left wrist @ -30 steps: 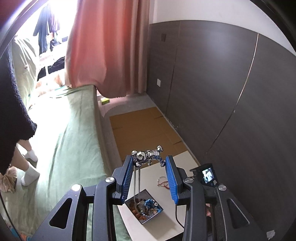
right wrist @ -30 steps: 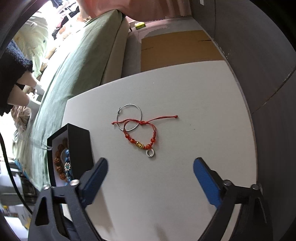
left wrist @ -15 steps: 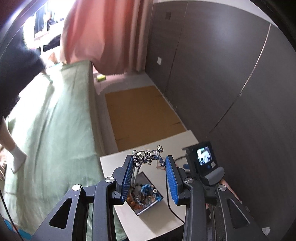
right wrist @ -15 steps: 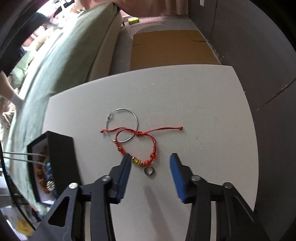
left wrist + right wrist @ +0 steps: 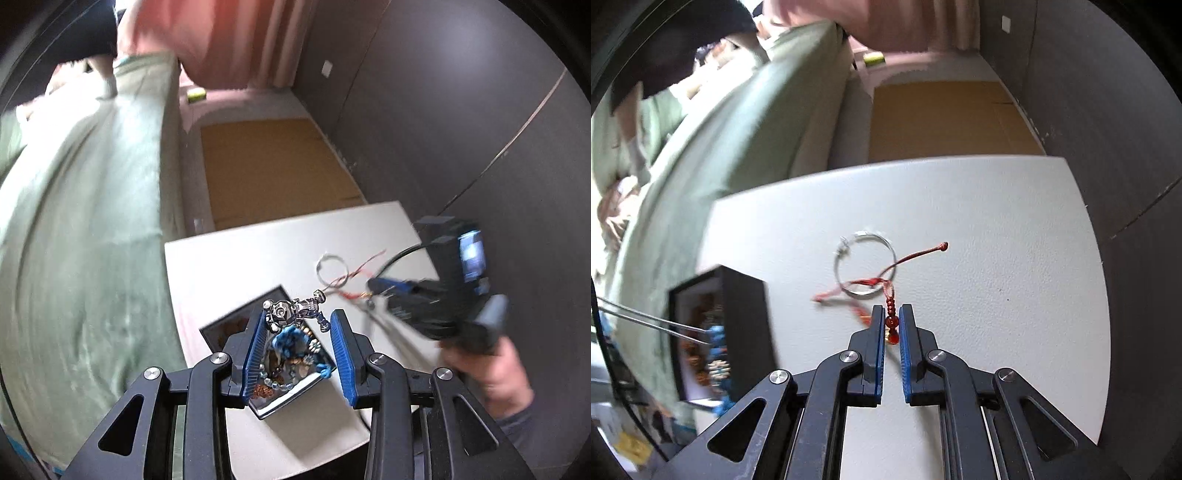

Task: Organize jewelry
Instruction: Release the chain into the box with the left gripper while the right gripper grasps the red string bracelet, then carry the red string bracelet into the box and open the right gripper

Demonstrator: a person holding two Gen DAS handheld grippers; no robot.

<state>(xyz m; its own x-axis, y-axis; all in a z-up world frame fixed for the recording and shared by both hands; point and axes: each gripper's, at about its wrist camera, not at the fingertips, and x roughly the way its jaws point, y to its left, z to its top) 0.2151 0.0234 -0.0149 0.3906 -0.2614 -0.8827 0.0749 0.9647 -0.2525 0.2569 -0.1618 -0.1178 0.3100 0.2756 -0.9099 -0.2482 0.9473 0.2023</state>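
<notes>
Right now the right gripper [image 5: 891,321] has its jaws just drawn in tight on the beaded part of the red cord bracelet [image 5: 891,314], whose beads sit pinched between the blue pads while its loose tail trails off across the white table [image 5: 997,258]. Just past the pads, the cord loops through a thin silver hoop earring [image 5: 865,265] lying flat near the middle of the table, so the two are tangled or at least overlapping.

Over by the table's near left edge, the left gripper [image 5: 297,347] hovers above the black jewelry box [image 5: 746,317], clenched on a chunky silver pendant [image 5: 291,314] held across its pads; its thin chain hangs down towards the box, which already holds blue and brown beaded pieces [image 5: 291,350]. Beyond the table lie a green-covered bed [image 5: 92,221] and a sheet of cardboard [image 5: 273,166] on the floor.

Two steps seem to be in hand: lowering the pendant necklace into the box, and picking up the bracelet. I'd guess the bracelet needs a slow lift clear of the hoop, lest it drag the earring along, then a carry across to the box.
</notes>
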